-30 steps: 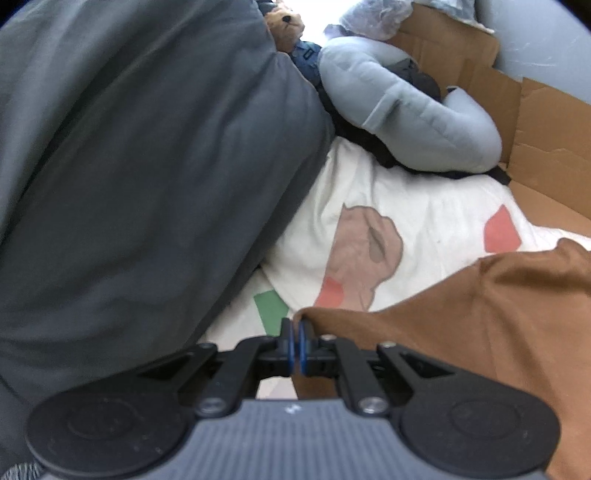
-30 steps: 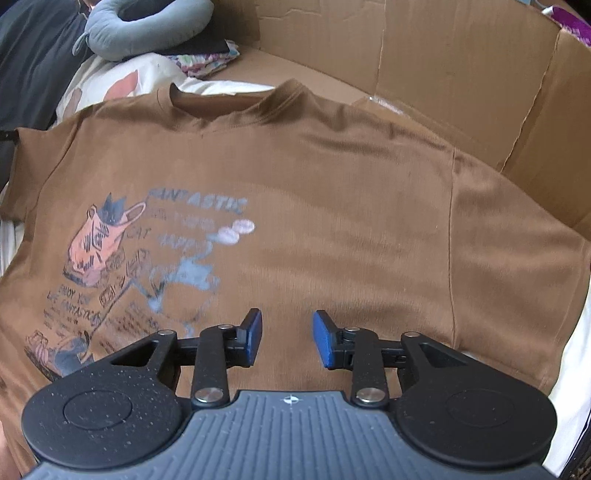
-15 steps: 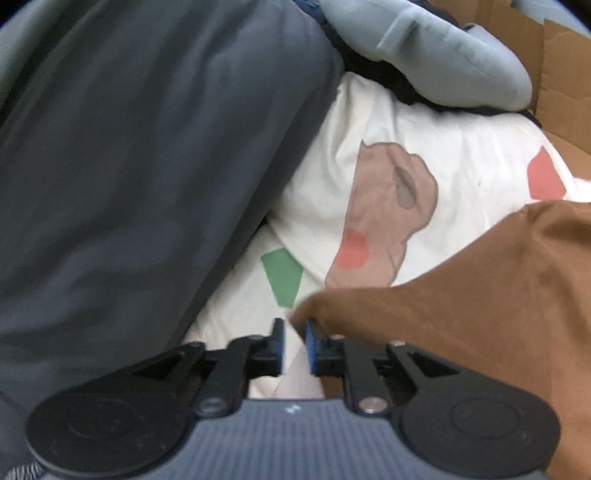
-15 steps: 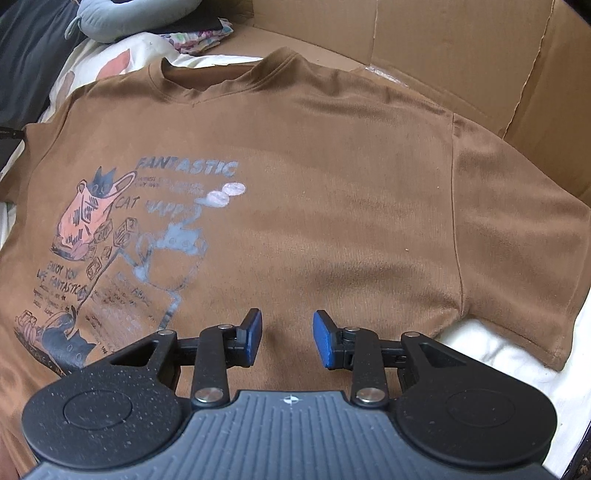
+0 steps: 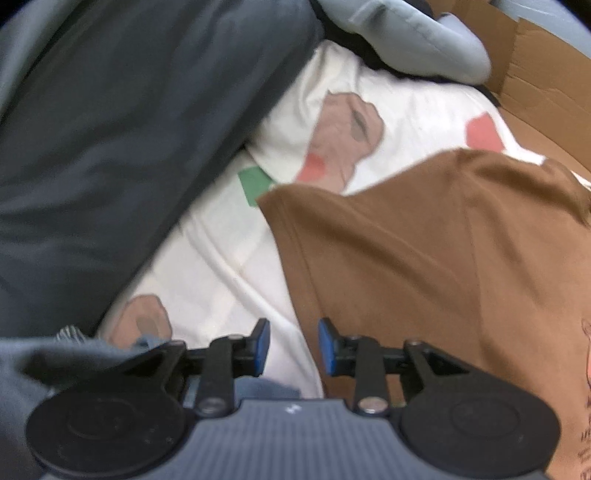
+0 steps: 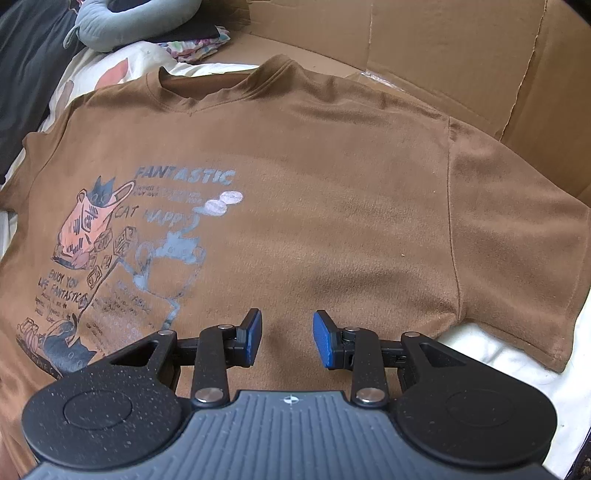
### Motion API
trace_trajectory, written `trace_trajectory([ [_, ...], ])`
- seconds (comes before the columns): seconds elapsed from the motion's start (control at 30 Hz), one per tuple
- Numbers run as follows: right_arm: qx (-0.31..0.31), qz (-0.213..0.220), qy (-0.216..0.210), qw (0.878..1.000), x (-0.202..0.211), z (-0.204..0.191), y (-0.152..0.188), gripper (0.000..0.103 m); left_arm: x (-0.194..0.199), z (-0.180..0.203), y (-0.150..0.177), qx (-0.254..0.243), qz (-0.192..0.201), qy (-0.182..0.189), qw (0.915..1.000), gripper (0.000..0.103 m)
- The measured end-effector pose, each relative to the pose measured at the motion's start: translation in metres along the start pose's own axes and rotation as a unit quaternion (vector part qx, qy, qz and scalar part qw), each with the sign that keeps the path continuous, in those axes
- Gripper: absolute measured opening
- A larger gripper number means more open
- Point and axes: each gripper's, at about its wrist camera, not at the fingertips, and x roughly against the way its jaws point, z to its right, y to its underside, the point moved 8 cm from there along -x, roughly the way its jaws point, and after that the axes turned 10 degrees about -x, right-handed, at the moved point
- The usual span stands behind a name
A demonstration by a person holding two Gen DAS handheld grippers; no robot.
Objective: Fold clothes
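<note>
The left gripper (image 5: 293, 347) has its blue pads apart and the jaws are opening; nothing is pinched between them, and through the gap show the white sheet (image 5: 229, 273) and the edge of the brown T-shirt (image 5: 424, 258). The shirt's sleeve runs from the gripper toward 12 o'clock, its corner reaching a green patch on the sheet (image 5: 253, 182). A dark grey blanket (image 5: 129, 129) fills the left wrist view from 8 to 12 o'clock, and a grey neck pillow (image 5: 413, 40) lies at 1 o'clock with cardboard (image 5: 546, 85) beyond it at 2 o'clock. The right gripper (image 6: 287, 338) stands with its pads spread and empty above the lower middle of the T-shirt (image 6: 332, 206). The shirt lies flat and face up, collar toward 12 o'clock, its printed cat design (image 6: 129, 251) at 9 o'clock of the gripper, one sleeve spread toward 3 o'clock onto the white sheet (image 6: 498, 354). Cardboard (image 6: 424, 48) walls the area from 12 to 2 o'clock. The neck pillow (image 6: 133, 22) sits at 11 o'clock, with folded patterned cloth (image 6: 195, 50) just beside it.
</note>
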Motion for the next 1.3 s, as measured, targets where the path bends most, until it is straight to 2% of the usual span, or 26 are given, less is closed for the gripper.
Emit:
trace_trajectory([
  [0.3, -0.006, 0.002, -0.004, 1.0, -0.001, 0.001, 0.003, 0.038, -0.001, 0.019, 0.029, 0.0, -0.016, 0.028, 0.9995, 0.03],
  [0.5, -0.009, 0.0, -0.005, 1.0, -0.001, 0.002, 0.007, 0.037, -0.005, 0.022, 0.033, 0.008, -0.011, 0.023, 0.9997, 0.029],
  [0.6, -0.011, 0.001, -0.006, 1.0, -0.001, 0.002, 0.008, 0.037, -0.005, 0.026, 0.03, 0.005, -0.013, 0.032, 0.9994, 0.012],
  [0.73, -0.014, 0.002, -0.007, 1.0, -0.002, 0.003, 0.009, 0.037, -0.001, 0.027, 0.029, -0.009, -0.014, 0.021, 0.9996, 0.005],
  [0.97, -0.018, 0.001, -0.01, 1.0, -0.004, 0.004, 0.011, 0.038, 0.006, 0.02, 0.025, -0.032, -0.022, -0.003, 0.9992, 0.004],
  [1.07, -0.018, 0.0, -0.01, 1.0, -0.004, 0.004, 0.011, 0.038, -0.002, 0.023, 0.028, -0.046, -0.037, -0.008, 0.9982, 0.005],
  [1.17, -0.016, 0.001, -0.01, 1.0, -0.004, 0.004, 0.011, 0.038, -0.007, 0.027, 0.028, -0.067, -0.052, -0.016, 0.9963, 0.008],
  [1.23, -0.016, 0.002, -0.01, 1.0, -0.003, 0.004, 0.011, 0.038, -0.002, 0.025, 0.025, -0.071, -0.054, -0.02, 0.9958, 0.015],
  [1.3, -0.018, 0.004, -0.011, 1.0, -0.003, 0.004, 0.01, 0.038, 0.004, 0.023, 0.021, -0.074, -0.054, -0.025, 0.9955, 0.015],
])
